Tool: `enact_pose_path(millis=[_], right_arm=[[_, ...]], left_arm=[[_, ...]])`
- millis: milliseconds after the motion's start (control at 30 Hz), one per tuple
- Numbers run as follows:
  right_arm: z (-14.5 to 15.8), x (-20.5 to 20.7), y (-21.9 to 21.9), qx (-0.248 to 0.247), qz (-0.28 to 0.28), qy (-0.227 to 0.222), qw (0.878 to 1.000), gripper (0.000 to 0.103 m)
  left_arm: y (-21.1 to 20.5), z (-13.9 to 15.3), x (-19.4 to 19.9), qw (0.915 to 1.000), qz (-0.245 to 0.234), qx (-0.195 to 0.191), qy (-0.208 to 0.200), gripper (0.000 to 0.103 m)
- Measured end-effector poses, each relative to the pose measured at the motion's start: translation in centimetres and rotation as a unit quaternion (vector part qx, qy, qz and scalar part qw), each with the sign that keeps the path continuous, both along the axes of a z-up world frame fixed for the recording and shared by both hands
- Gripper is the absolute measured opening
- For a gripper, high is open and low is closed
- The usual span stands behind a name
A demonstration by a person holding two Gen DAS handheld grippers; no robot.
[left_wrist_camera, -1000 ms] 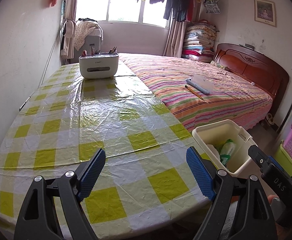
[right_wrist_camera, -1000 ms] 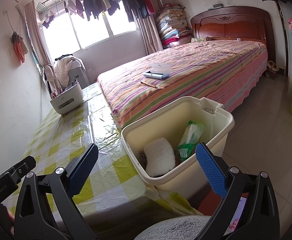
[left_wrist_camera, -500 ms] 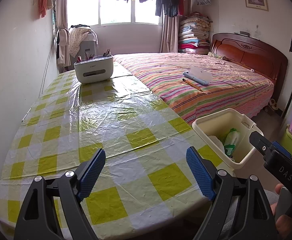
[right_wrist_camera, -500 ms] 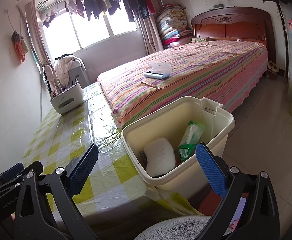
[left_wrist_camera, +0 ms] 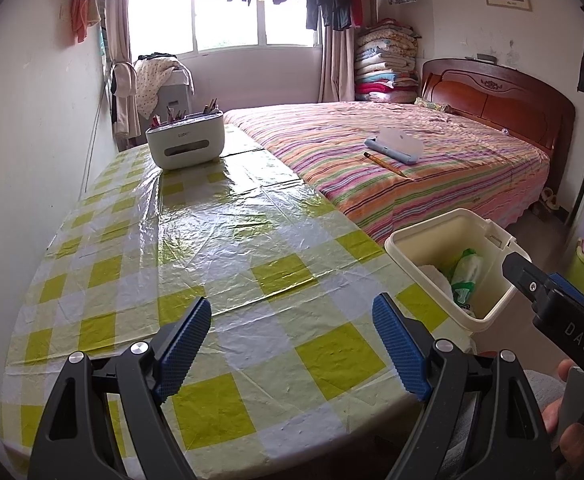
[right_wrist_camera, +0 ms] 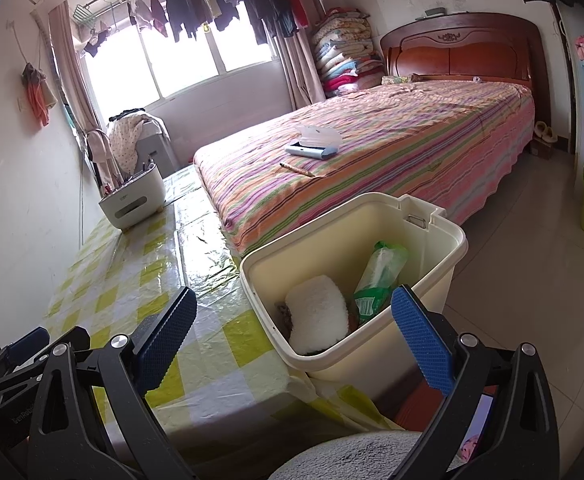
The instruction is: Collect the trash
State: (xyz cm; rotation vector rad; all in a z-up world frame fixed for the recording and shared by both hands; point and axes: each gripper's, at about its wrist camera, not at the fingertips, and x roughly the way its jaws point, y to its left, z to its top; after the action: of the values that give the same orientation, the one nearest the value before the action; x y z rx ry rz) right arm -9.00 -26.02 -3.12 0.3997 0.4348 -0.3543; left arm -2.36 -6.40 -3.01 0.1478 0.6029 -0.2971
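bin (right_wrist_camera: 432, 272) right of table (left_wrist_camera: 219, 248), bed (left_wrist_camera: 432, 160) behind

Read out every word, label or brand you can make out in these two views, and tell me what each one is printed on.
"DAS": white letters on the black body of the right gripper, seen from the left wrist view.
Pale print on the left gripper body: starts like "Gen", the rest unreadable.
Small logo on the white tissue box: too blurred to read.
Print on the green wrapper in the bin: too small to read.
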Motion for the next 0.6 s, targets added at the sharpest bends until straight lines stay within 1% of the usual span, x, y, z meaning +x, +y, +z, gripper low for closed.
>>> enact_pose_path(millis=[133, 433, 600], right_arm=[[0.05, 0.04, 0.17, -0.004, -0.001, 0.001, 1.0, 0.096], [0.15, 0.07, 0.48, -0.01, 0.001, 0.004, 1.0, 0.096], [0.16, 0.07, 0.46, -0.011, 0.001, 0.004, 1.0, 0.096]], left_arm=[[-0.01, 0.09, -0.37, 0.9999, -0.003, 0.008, -0.008, 0.081], [0.53, 0.17, -0.28, 1.0, 0.0, 0.002, -0.007, 0.081], [0.13, 0.09, -0.28, 0.9998, -0.001, 0.014, -0.01, 0.081]])
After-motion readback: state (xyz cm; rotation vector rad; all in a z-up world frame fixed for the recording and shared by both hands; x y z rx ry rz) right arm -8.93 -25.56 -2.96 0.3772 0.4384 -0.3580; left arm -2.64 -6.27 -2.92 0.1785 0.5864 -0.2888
